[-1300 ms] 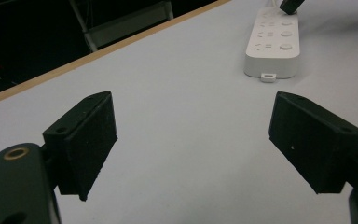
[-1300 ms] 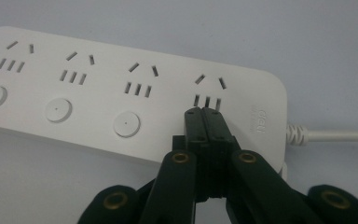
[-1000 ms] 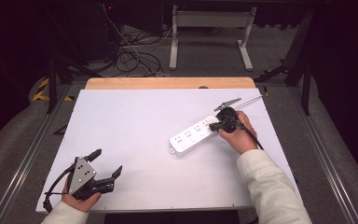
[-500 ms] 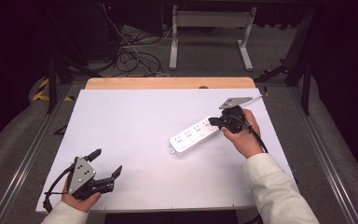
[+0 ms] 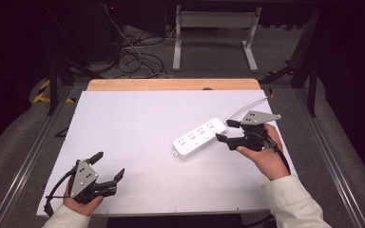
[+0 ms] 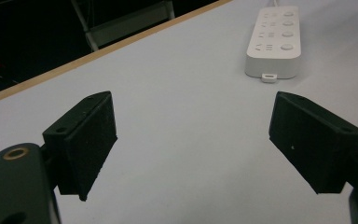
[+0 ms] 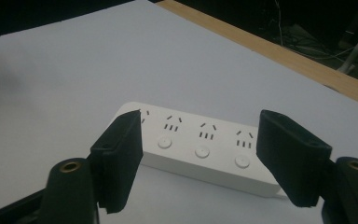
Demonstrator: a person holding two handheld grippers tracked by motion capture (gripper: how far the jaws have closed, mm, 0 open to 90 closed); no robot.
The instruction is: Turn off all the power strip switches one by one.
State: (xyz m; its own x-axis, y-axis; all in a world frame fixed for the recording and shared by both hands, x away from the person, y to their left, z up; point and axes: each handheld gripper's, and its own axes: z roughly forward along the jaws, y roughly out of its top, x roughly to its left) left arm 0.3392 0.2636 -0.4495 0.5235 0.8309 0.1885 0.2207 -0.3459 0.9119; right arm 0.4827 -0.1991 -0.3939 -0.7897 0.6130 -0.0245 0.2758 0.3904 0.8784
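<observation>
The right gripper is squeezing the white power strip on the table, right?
Not quite. The right gripper is open, with its jaws apart beside the white power strip, not squeezing it. The right gripper view shows the strip lying free on the table.

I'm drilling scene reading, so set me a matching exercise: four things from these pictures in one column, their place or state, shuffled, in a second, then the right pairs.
Things:
1. power strip
2. left hand-held gripper
3. right hand-held gripper
4. wooden table edge

Places or states:
A. jaws open, at the strip's cable end
B. along the far side of the white tabletop
C. lies flat, right of the table's middle
D. jaws open, near the front left corner

Pairs: 1-C, 2-D, 3-A, 4-B
</observation>
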